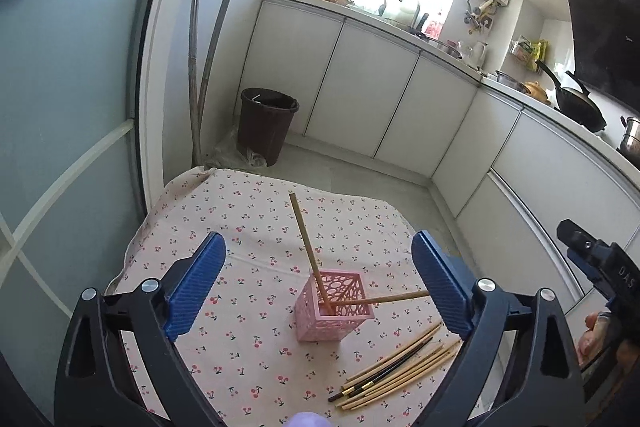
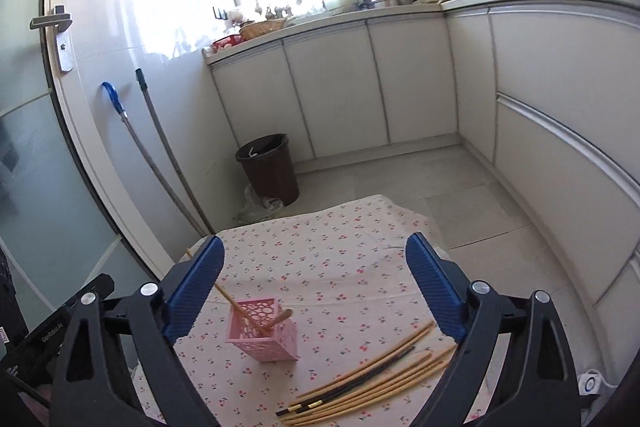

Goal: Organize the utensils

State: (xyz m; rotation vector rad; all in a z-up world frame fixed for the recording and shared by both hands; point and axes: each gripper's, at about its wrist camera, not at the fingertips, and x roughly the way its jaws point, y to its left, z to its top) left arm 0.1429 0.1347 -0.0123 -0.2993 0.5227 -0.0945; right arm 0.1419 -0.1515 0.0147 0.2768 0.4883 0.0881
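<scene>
1. Pink perforated plastic holder (image 2: 264,331) upright mid-worktop, two wooden chopsticks (image 1: 310,251) leaning inside.
2. Loose bamboo and black chopsticks (image 2: 360,379) lying diagonally, nearest right gripper (image 2: 316,291).
3. Both grippers, left gripper (image 1: 320,283) included, wide open, empty.

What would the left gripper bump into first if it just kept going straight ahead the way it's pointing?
Probably the pink holder with two chopsticks leaning in it, which sits between the left gripper's open jaws. Depth is hard to judge, so it might meet the tablecloth instead.

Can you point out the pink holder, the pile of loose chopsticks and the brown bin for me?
pink holder (image 1: 334,323), left wrist view, on its front wall.
loose chopsticks (image 2: 360,383), right wrist view, middle of the pile.
brown bin (image 2: 272,171), right wrist view, on its side.
</scene>
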